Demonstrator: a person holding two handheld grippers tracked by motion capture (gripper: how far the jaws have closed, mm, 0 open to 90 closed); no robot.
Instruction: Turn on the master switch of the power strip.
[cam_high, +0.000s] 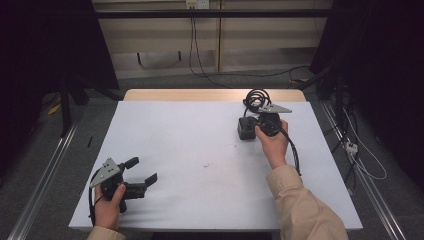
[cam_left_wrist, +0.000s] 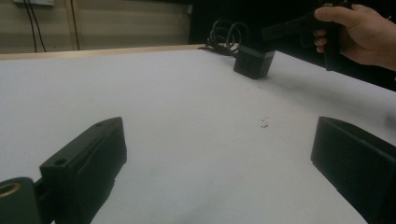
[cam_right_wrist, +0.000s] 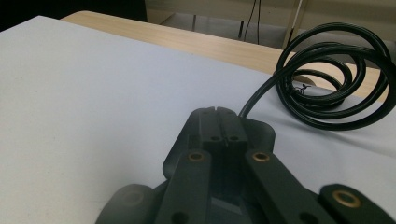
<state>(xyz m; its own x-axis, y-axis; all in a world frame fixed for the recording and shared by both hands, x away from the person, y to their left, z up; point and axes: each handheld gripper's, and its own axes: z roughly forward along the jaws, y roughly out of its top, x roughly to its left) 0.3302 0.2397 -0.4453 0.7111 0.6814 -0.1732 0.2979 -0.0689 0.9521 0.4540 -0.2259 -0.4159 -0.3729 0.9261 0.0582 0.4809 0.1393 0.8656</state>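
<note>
A black power adapter (cam_high: 244, 131) sits on the white table (cam_high: 190, 135) at the back right, and its black cable lies in a coil (cam_high: 256, 98) behind it. A hand holds my right gripper (cam_high: 254, 122) over the adapter's top. In the right gripper view its jaws (cam_right_wrist: 215, 125) are pressed together with nothing between them, directly above the adapter (cam_right_wrist: 261, 133), and the coil (cam_right_wrist: 327, 79) lies beyond. At the front left, my left gripper (cam_high: 142, 170) is open and empty above the bare table. The left gripper view shows its wide-apart fingers (cam_left_wrist: 88, 158) and the adapter (cam_left_wrist: 253, 63) far off.
A small speck of debris (cam_high: 206, 164) lies mid-table. The wooden table edge (cam_high: 200, 95) runs along the back. Cables trail on the floor to the right (cam_high: 360, 155), and metal rails (cam_high: 45, 175) flank the table.
</note>
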